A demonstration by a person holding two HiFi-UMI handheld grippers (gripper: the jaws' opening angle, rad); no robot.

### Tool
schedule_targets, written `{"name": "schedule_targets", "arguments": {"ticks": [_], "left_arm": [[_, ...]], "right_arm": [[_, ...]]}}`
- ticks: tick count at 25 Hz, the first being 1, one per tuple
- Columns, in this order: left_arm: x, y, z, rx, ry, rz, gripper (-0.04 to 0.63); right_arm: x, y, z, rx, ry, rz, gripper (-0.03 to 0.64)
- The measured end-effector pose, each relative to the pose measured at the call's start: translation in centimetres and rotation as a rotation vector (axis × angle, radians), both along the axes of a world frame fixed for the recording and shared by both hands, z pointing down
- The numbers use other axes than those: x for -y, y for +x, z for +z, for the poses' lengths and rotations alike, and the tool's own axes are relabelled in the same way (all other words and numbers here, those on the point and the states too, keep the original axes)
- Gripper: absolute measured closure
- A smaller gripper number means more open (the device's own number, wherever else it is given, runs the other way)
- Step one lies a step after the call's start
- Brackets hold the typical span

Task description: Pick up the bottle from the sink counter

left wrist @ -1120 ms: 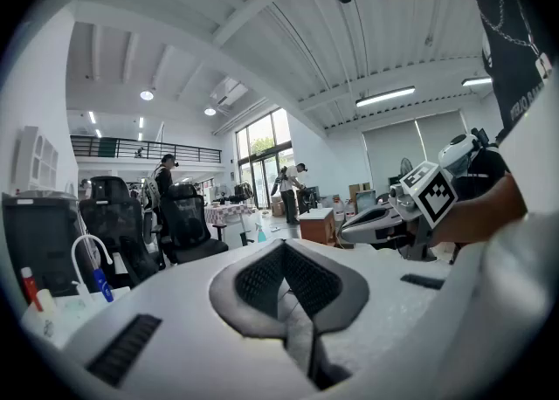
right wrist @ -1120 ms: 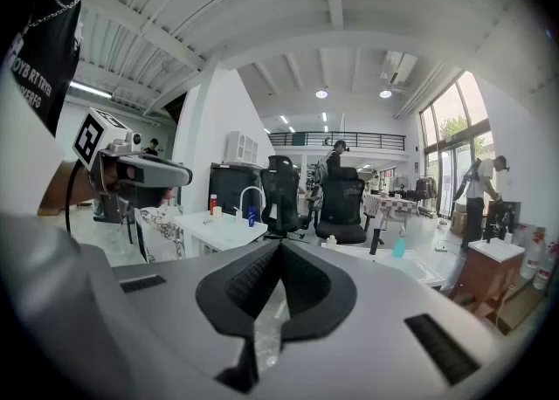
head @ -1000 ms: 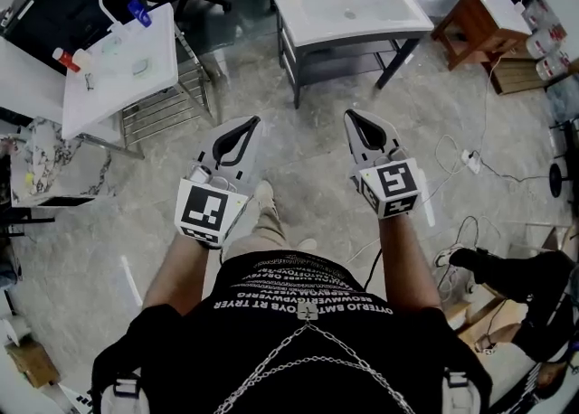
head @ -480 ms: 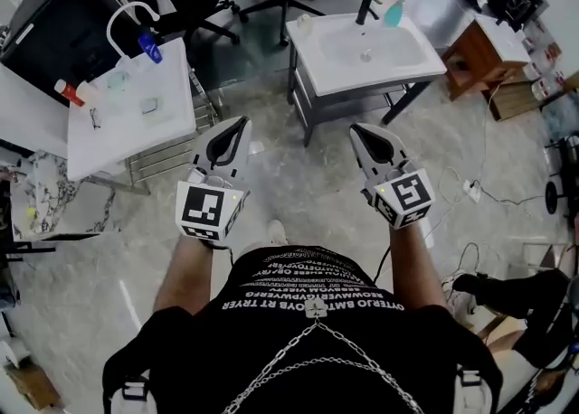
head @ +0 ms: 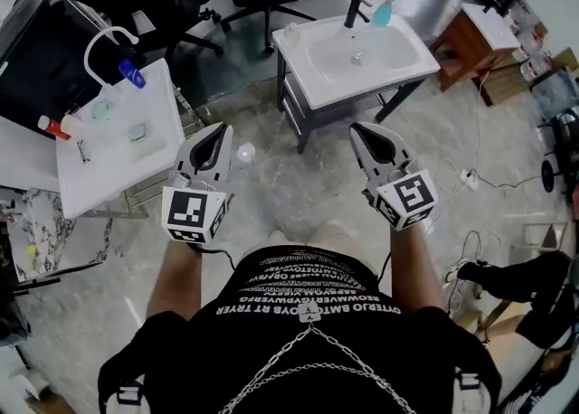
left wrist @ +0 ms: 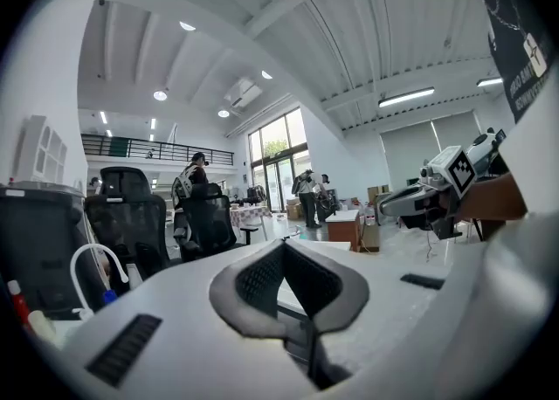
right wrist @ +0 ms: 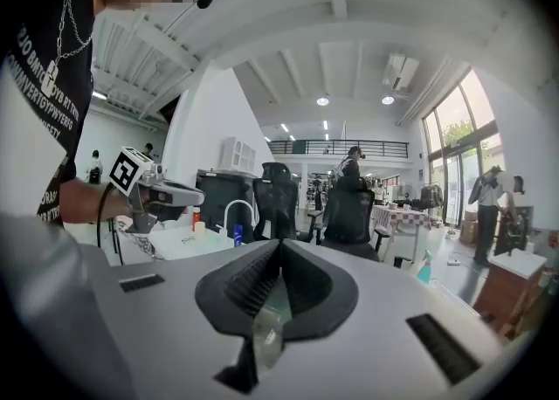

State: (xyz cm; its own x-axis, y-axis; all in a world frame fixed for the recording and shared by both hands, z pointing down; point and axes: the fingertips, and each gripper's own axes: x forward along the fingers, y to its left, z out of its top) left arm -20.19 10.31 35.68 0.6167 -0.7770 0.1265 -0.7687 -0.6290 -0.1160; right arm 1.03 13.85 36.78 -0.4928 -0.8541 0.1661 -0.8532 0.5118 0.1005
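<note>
The white sink counter (head: 403, 64) is out ahead of the fingers of the right gripper (head: 362, 129), well apart from them, standing on dark legs. Along its far edge there's a black tap (head: 355, 11) and, just right of that, a teal spray bottle (head: 384, 11) standing upright. Some small pale thing (head: 290, 31) sits on the far left corner, can't tell what. Left of the fingers of the left gripper (head: 219, 129) is a second white counter (head: 90, 173) with a curved white tap (head: 101, 42), a blue bit (head: 132, 74) and a red-capped bottle (head: 50, 125). Under both sets of fingers is a grey marble-look floor (head: 317, 186), with a power strip (head: 469, 177) and cables (head: 452, 155) to the right of the right fingers.
</note>
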Motion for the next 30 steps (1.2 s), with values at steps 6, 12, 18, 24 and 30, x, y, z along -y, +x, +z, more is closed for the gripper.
{"name": "schedule_targets", "arguments": {"ticks": [6,12,18,24,30], "left_arm": [[2.2,4.9,-0.6,-0.026,0.017,0.049,0.591],[6.6,8.2,0.3,0.046,0.016,0.030,0.591],[10.7,10.0,0.6,0.057,0.001,-0.033,0.591],[14.0,12.4,-0.7,0.060,0.017,-0.104,0.590],[16.4,15.0,-1.7,0.073,0.038,-0.179,0.591]], "right_arm": [[2.1,4.0,0.9,-0.034,-0.014,0.040,0.603],[6.7,7.1,1.7,-0.026,-0.041,0.013,0.551],[12.9,9.2,2.0,-0.011,-0.039,-0.024,0.504],[17.6,11.7,1.8,0.004,-0.038,-0.072,0.422],[20.8,14.4,1.9,0.011,-0.040,-0.150,0.384]]}}
